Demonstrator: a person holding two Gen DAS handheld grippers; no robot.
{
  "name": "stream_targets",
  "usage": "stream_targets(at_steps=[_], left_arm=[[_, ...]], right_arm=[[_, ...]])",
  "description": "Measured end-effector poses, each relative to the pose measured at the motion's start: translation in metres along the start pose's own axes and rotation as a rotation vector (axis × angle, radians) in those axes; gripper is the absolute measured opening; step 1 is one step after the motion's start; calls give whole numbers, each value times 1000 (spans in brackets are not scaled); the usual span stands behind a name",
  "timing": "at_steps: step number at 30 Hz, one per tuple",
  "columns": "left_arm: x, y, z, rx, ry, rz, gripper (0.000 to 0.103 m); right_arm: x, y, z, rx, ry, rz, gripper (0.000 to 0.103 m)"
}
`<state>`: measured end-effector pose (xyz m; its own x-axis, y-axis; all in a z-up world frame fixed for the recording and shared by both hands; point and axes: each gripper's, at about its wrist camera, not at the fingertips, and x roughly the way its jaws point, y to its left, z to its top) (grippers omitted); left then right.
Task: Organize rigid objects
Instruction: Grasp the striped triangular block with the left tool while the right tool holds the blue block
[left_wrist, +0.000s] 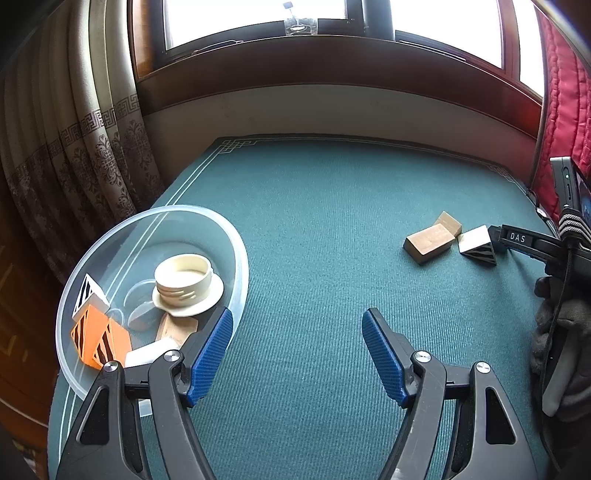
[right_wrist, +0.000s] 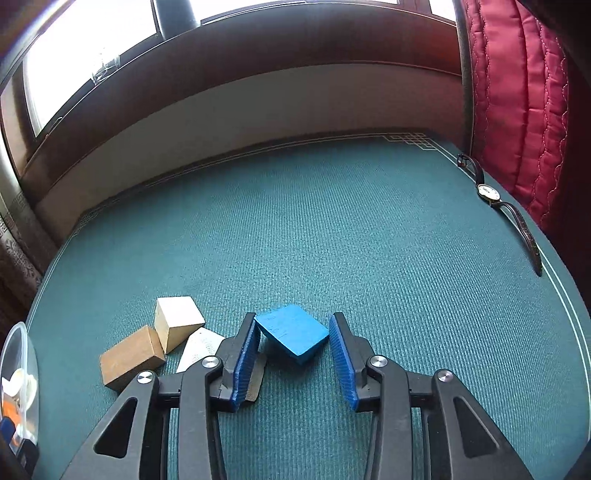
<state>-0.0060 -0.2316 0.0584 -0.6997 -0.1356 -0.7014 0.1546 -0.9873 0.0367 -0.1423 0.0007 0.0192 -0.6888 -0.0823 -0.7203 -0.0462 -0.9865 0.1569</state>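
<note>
Blocks of pale wood (left_wrist: 430, 240) lie on the teal-carpeted bench (left_wrist: 314, 206) under a window, left gripper (left_wrist: 297, 328) fingers spread beside a clear bowl (left_wrist: 236, 236), while the right view shows a blue block (right_wrist: 291, 332) between the spread right gripper (right_wrist: 293, 336) fingers, untouched.

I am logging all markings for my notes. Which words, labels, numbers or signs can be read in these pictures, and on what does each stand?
"DAS": white letters on the black body of the right tool, seen from the left wrist view.
Wristwatch dial at the table edge: markings too small to read.
Striped patterns on the orange piece and the white wedge: no letters.
</note>
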Motion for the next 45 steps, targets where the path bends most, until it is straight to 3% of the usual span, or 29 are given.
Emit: stream_targets(at_steps=[5, 21, 28, 36, 45], left_arm=[[1, -4, 1, 0, 8, -13, 74], [8, -17, 0, 5, 38, -34, 74], [15, -29, 8, -2, 52, -78, 74], [27, -78, 19, 51, 59, -164, 74], [54, -125, 26, 92, 96, -209, 74]], right_arm=[[-6, -6, -5, -23, 3, 51, 40], [-36, 28, -52, -241, 44, 225, 39], [-48, 9, -59, -200, 31, 183, 38], [-55, -32, -58, -127, 15, 132, 38], [-54, -40, -57, -66, 10, 163, 39]])
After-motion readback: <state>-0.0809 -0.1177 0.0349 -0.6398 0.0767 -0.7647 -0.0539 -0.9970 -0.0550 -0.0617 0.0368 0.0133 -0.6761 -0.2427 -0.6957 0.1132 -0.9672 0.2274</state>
